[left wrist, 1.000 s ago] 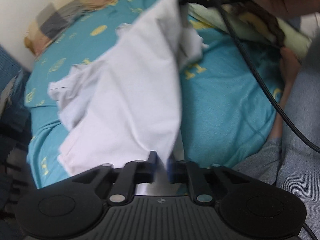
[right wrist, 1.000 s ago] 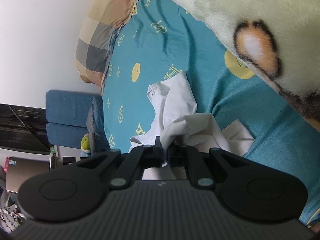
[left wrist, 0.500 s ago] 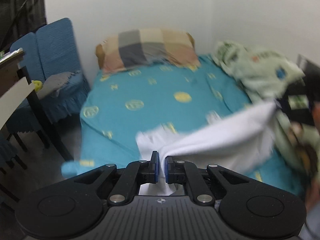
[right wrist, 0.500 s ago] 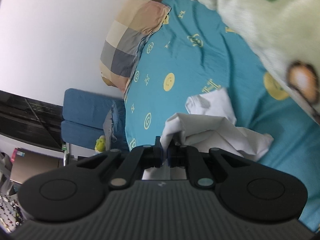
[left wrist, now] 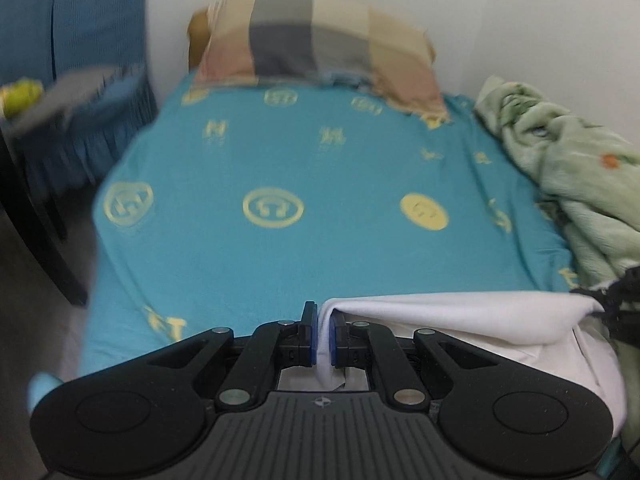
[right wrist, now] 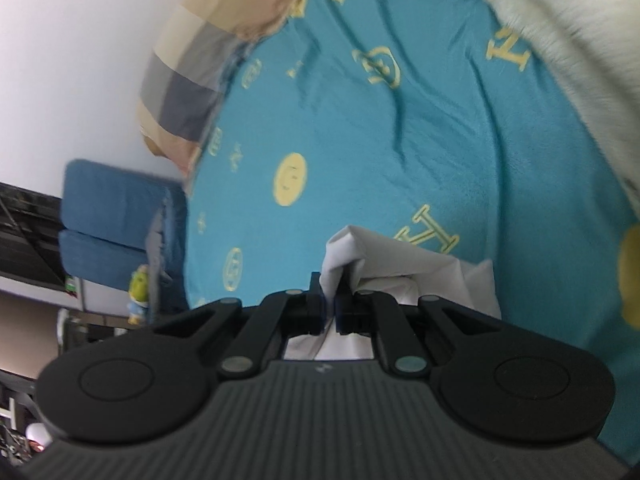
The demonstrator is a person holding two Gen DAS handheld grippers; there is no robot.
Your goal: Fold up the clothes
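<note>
A white garment (left wrist: pixel 460 322) hangs stretched between my two grippers above the near end of a bed with a teal sheet (left wrist: pixel 320 184). My left gripper (left wrist: pixel 323 330) is shut on one edge of it, and the cloth runs off to the right. In the right wrist view my right gripper (right wrist: pixel 329 300) is shut on a bunched corner of the same white garment (right wrist: pixel 400 264), which bulges up past the fingertips. The rest of the garment is hidden below both grippers.
A checked pillow (left wrist: pixel 320 36) lies at the head of the bed against the white wall. A light green fleece blanket (left wrist: pixel 572 168) is heaped along the bed's right side. A blue chair (left wrist: pixel 80 60) stands left of the bed. A yellow-green toy (right wrist: pixel 138 292) stands by the chair.
Both grippers have lifted the white garment off the sheet and pulled it toward the near end. The left view has swung from looking down at the cloth to facing the pillow.
</note>
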